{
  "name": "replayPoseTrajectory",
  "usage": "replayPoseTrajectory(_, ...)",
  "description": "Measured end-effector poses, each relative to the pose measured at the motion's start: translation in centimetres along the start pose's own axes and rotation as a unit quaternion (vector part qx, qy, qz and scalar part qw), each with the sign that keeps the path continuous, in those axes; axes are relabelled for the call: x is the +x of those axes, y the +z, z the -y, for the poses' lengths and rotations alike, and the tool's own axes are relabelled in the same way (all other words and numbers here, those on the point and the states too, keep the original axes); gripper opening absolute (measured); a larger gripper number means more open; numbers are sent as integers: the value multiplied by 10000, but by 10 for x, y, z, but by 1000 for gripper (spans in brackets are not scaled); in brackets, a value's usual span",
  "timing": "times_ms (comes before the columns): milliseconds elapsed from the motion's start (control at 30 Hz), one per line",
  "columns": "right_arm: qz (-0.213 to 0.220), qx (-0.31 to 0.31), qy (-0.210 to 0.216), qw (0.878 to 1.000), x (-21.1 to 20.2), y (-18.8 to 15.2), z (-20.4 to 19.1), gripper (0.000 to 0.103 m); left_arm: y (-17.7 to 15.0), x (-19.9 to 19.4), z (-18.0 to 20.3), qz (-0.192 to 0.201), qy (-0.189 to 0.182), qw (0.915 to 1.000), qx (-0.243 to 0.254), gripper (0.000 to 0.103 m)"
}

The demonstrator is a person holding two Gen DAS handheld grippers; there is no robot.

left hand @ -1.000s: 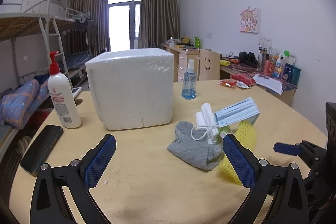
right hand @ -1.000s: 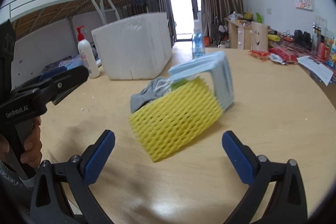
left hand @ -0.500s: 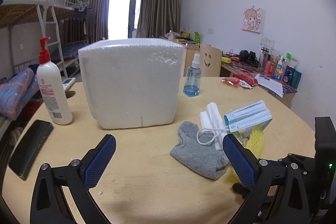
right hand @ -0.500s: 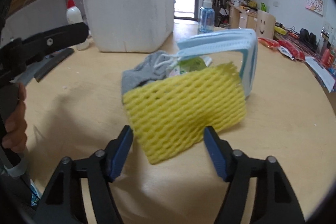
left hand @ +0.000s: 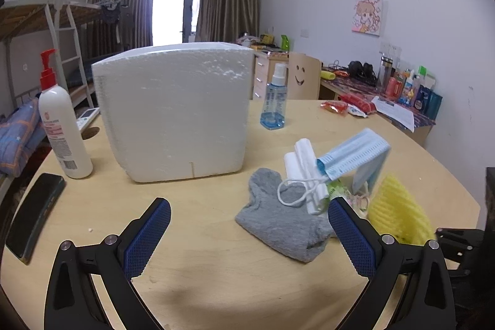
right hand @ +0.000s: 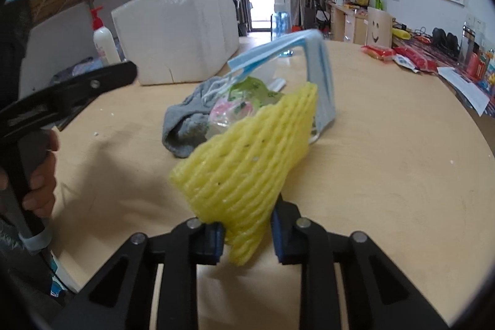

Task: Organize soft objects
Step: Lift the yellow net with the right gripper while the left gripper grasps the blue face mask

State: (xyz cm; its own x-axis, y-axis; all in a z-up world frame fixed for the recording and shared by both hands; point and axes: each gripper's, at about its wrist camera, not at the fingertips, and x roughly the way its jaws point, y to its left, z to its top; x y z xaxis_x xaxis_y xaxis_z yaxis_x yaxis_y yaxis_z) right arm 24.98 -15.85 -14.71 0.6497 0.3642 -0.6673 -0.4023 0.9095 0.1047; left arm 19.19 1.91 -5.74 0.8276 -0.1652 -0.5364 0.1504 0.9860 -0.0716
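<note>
Closing jaws on the right gripper (right hand: 247, 240): a second ago they stood wide around the yellow foam net (right hand: 250, 163), now the blue pads pinch its near corner, foam squeezed between them. Net looks tilted up at the held end, far edge leaning on the blue face mask (right hand: 312, 67); can't tell if it's off the table (right hand: 386, 175) yet. Mask stands folded over a clear plastic bag (right hand: 244, 104), with the grey sock (right hand: 185, 126) just behind, all one small pile.

Left gripper (left hand: 247, 234) has edged closer to the white foam box (left hand: 176, 113); fingers apart, nothing between them, hovering above the tabletop short of the sock.

My read: grasp made, lift next, probably into the box. Risk: foam is squashy and only a corner is caught, so it could slip, or drag the mask along.
</note>
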Motion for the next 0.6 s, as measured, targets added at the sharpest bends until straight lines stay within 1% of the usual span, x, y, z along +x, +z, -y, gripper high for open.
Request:
replayPoseTrajectory(100,177,-10,68,9998,-12,-4,6,27,3,0,11,25,-29,10000,37,102)
replayPoseTrajectory(300,373,91,104,9992,-22,-8,23,27,16,6,40,50,-163,9996,225,102)
replayPoseTrajectory(500,531,285,110,9981,-33,-11,42,27,31,19,70,119,-27,9983,563,102)
replayPoseTrajectory(600,590,414,85,9974,-37,-13,53,27,34,21,78,193,64,9971,736,102)
